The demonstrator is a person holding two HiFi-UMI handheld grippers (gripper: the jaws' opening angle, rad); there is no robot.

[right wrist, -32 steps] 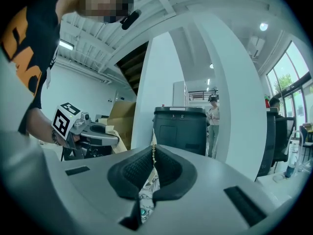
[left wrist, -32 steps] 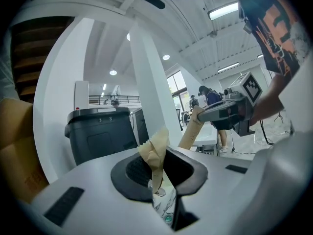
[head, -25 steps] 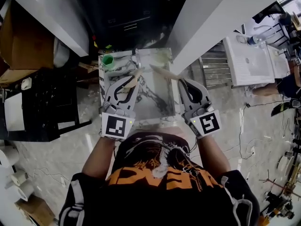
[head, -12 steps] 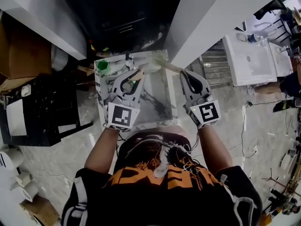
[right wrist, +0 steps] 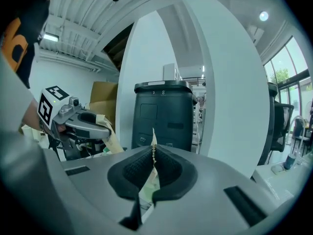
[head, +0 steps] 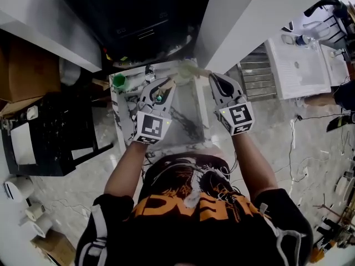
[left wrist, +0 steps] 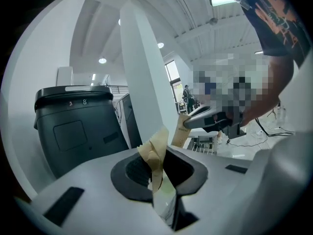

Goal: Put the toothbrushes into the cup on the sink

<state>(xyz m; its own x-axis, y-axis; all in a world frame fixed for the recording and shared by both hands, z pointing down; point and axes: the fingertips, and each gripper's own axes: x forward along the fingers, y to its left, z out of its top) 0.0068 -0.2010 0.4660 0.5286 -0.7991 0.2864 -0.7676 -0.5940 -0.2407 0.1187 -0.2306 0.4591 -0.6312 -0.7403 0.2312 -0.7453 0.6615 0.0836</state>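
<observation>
Seemingly early: left gripper point(head: 165, 86) & right gripper point(head: 215, 79) jaws both pinch paper wrapping point(left wrist: 156, 155), I judge cup point(head: 118, 81) w/o brushes yet.

Matt grey plastic forms the left gripper point(head: 165, 83) and right gripper point(head: 212, 77), with dark, finely ribbed pads point(right wrist: 135, 170). The left pinches a wrapper point(left wrist: 156, 153) of creased tan paper over glossy film, the right a thin, ragged wrapper end point(right wrist: 149, 187). The sink point(head: 188, 123) looks like polished veined marble, the bin point(left wrist: 73, 131) like matt black plastic.
</observation>
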